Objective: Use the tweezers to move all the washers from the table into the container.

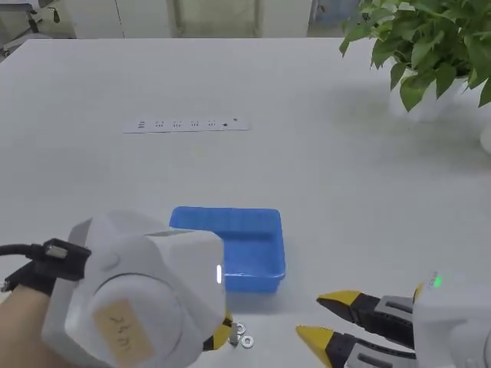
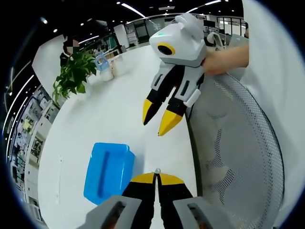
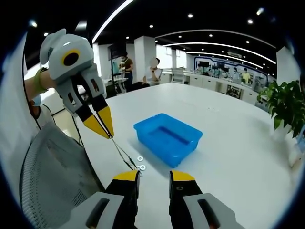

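Observation:
My left gripper (image 1: 224, 331) sits at the table's near edge, shut on thin metal tweezers (image 3: 125, 153). In the right gripper view the tweezers slant down from its yellow jaws (image 3: 102, 126) to the table. Their tips lie beside two small washers (image 3: 141, 162), also visible in the head view (image 1: 242, 336). Just beyond stands the empty blue container (image 1: 230, 241) (image 3: 167, 135) (image 2: 107, 171). My right gripper (image 1: 313, 316) hovers open to the right of the washers, nothing between its jaws (image 3: 155, 175). In the left gripper view it hangs above (image 2: 155, 125).
A white table (image 1: 322, 169) stretches away, with a flush row of sockets (image 1: 188, 124) at mid-left and a potted plant (image 1: 430, 38) at the far right. A mesh chair (image 2: 238, 157) stands right behind the table's near edge.

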Demonstrator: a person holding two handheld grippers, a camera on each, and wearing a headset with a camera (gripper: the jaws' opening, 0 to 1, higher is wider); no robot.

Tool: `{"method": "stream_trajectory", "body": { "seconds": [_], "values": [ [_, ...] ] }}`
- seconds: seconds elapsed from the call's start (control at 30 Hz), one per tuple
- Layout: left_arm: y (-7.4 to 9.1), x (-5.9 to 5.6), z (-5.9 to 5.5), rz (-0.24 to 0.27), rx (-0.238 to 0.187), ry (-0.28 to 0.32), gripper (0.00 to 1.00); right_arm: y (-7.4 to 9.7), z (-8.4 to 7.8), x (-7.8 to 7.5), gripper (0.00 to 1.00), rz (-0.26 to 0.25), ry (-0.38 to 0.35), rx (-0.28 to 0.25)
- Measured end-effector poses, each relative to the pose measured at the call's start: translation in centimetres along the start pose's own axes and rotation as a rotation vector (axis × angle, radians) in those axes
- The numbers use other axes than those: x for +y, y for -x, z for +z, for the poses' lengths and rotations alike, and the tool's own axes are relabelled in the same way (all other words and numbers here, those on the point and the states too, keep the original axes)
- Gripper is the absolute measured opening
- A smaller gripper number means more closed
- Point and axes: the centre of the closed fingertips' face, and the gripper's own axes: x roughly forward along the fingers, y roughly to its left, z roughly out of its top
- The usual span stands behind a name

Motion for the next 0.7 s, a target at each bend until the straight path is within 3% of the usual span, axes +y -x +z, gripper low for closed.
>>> {"method": "stream_trajectory", "body": {
  "seconds": [0.27,0.57,0.7],
  "values": [
    [-0.2,0.1,0.7,-0.036,-0.032,0.021,0.0,0.0,-0.2,-0.1,0.21,0.003,-0.02,0.001],
    [-0.9,0.2,0.8,-0.062,-0.029,0.021,0.0,0.1,-0.1,-0.5,0.21,-0.003,-0.047,-0.011],
    [-1.0,0.5,1.0,-0.074,-0.047,0.055,0.0,0.1,0.0,-0.4,0.21,0.003,-0.058,-0.019]
  ]
}}
